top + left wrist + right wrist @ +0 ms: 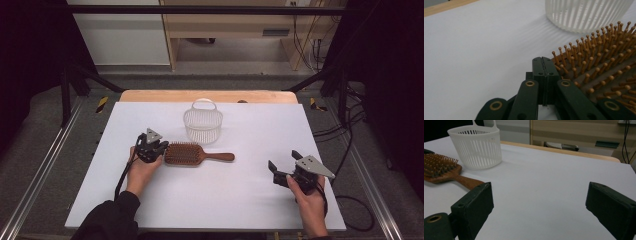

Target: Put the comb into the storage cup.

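We work on a wide white rectangular surface [150,200] that carries every item. Toward its far middle stands a translucent white ribbed plastic basket with a loop handle [203,125], upright and apart from the other things. Just in front of it lies a brown wooden paddle hairbrush [192,154], bristles up, with its long axis running across the surface: the head points toward our left side and the handle toward our right. The left gripper [159,148] sits at the outer end of the brush head, its fingers [543,75] pressed together with nothing between them, tips just beside the bristles; whether they touch the head we cannot tell. The right gripper [284,165] hovers well apart from the handle end, its fingers [472,207] spread wide and empty. We judge the left hand nearer, so a push or regrasp at the head falls to it.
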Demonstrator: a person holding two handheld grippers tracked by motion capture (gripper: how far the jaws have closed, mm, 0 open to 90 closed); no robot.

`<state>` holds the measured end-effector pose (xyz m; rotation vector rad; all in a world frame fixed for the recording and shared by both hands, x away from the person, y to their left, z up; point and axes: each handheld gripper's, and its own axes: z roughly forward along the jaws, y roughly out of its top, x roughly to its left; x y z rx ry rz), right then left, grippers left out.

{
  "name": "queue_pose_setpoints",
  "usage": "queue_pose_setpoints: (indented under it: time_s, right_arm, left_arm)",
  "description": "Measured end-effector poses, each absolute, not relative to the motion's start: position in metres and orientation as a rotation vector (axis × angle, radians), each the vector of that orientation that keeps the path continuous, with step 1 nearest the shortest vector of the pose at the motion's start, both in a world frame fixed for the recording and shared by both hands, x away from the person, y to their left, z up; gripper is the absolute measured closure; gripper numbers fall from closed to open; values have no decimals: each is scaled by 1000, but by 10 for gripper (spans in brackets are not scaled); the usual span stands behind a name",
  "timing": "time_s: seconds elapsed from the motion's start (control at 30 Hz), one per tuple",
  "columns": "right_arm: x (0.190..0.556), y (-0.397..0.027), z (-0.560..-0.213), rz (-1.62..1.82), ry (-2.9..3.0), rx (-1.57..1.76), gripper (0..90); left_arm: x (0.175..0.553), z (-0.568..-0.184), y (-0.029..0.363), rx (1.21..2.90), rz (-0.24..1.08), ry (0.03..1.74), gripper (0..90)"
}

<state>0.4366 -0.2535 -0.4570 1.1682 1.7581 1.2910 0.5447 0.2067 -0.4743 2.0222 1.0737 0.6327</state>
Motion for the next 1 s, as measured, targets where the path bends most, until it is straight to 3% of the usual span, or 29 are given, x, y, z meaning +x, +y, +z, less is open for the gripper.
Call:
queue_pose_setpoints:
  time_s: [1.0]
  right_arm:
    - [429, -227, -454, 1289, 1942, 1041, 74]
  left_arm:
    - [543, -474, 131, 2092, 558, 909, 900]
